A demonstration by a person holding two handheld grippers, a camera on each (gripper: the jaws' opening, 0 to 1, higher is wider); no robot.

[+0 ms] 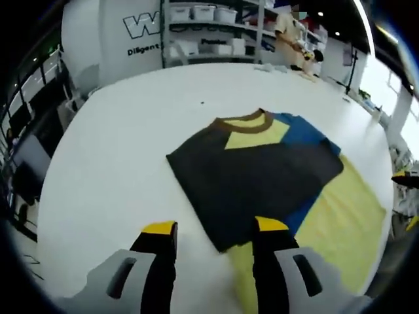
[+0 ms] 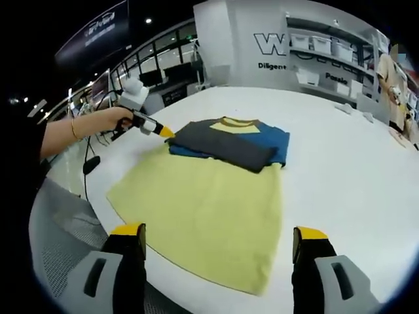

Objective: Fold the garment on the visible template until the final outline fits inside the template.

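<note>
Item: dark grey short-sleeved T-shirt with blue sleeves, brown ribbed collar and yellow inner neck panel [image 1: 255, 173], folded. Location: lying flat on the large white table [image 1: 111, 163], its far part over the far end of the pale yellow rectangular cloth template [image 1: 340, 222]; in the left gripper view its left portion extends past the template onto bare table. In the right gripper view the folded garment [image 2: 229, 142] sits at the far end of the yellow template [image 2: 209, 209], whose near edge reaches the table's near rim.

Left gripper [image 1: 215, 245]: black jaws with yellow tips, spread apart, empty, hovering just above the near edge of the folded shirt. In the right gripper view the same tool [image 2: 157, 129] is held by a person's hand [image 2: 118, 119], its yellow tip at the shirt's left edge; contact cannot be told.

Right gripper [image 2: 219, 245]: jaws spread wide, empty, near the template's near edge, well apart from the shirt.

Surroundings: white shelving with storage bins [image 1: 209, 29] on the far side.
</note>
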